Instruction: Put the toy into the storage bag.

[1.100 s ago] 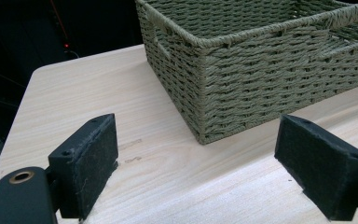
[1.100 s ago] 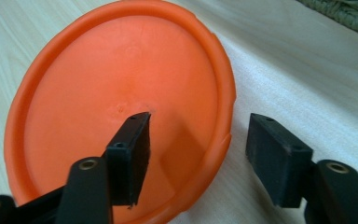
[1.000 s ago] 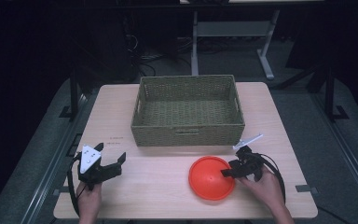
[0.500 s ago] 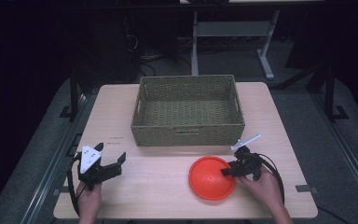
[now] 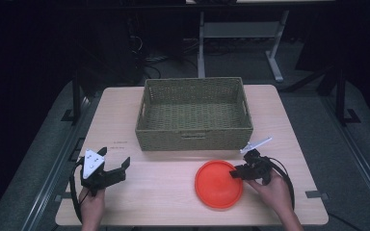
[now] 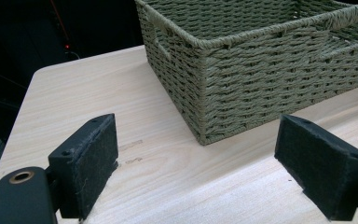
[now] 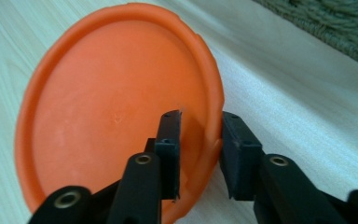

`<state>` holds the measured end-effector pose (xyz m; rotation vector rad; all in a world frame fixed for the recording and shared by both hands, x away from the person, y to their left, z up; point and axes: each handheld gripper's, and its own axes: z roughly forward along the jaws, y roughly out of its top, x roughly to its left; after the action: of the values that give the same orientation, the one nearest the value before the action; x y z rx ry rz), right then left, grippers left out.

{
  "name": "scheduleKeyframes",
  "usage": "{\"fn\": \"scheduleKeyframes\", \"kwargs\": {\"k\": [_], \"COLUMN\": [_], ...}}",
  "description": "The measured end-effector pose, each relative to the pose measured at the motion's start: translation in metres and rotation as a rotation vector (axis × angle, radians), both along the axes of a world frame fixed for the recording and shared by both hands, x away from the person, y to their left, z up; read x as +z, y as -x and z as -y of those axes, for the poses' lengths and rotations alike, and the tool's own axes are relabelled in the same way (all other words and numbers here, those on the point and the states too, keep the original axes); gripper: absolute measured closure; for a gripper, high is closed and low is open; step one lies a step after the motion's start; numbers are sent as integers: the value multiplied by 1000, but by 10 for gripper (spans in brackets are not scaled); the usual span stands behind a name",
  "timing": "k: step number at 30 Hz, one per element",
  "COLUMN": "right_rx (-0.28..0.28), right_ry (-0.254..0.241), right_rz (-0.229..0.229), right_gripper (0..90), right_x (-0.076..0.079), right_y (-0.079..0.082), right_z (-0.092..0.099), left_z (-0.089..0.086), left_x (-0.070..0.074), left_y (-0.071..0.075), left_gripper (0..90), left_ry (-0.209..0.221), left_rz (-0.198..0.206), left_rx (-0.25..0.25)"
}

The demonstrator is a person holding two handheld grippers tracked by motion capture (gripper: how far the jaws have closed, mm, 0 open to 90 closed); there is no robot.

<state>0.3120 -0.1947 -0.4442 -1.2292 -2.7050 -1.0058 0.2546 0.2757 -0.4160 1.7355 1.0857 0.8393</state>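
Little has moved since the earlier frames: the right tool (image 5: 235, 173) remains at the right rim of the orange plate (image 5: 218, 184), and the left tool (image 5: 117, 169) is kept at the desk's (image 5: 173, 211) near left. The plate's rim is straddled by the right tool's jaws, one inside and one outside, with a small gap still seen at the rim. The left tool's jaws are spread wide over bare wood. A woven basket (image 5: 194, 139) is set behind the plate, just apart from it.
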Motion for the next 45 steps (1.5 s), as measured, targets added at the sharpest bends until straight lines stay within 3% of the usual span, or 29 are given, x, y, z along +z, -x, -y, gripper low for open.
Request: {"fn": "scheduleKeyframes", "kwargs": {"k": [11,28,45], "right_rx": [21,60,46], "right_ry": [-31,-41,-4], "right_rz": [31,44,84], "right_gripper": [802,818,820], "right_x": [26,49,75], "right_y": [4,8,12], "right_z": [-5,-9,-6], "left_z": [-1,0,-1], "left_x": [0,0,0], "left_y": [0,1,1], "left_gripper": [128,128,128], "left_ry": [-3,-2,-1], "left_rz": [1,3,5], "left_rx": [-1,1,3]}}
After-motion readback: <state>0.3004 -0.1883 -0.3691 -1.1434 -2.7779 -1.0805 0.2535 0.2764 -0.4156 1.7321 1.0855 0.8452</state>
